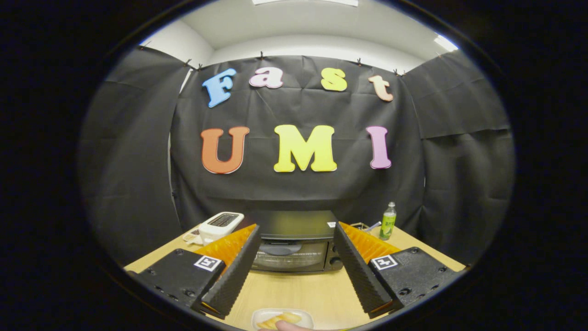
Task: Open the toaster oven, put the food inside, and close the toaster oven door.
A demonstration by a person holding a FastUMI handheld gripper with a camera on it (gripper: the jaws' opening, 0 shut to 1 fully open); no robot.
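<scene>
A black toaster oven (294, 246) stands on the wooden table (294, 289), straight ahead beyond my fingertips, with its glass door shut. My gripper (296, 230) is open; its two ribbed black fingers (232, 273) spread wide and frame the oven with nothing between them. Close below the fingers lies a small clear plate (282, 318) with yellowish food on it. A person's fingertip (287, 326) touches the near side of that plate.
A white pop-up toaster (220, 225) sits to the left of the oven at the table's back. A green bottle (388, 221) stands to the oven's right, beside some small items. Black cloth walls close in behind the table.
</scene>
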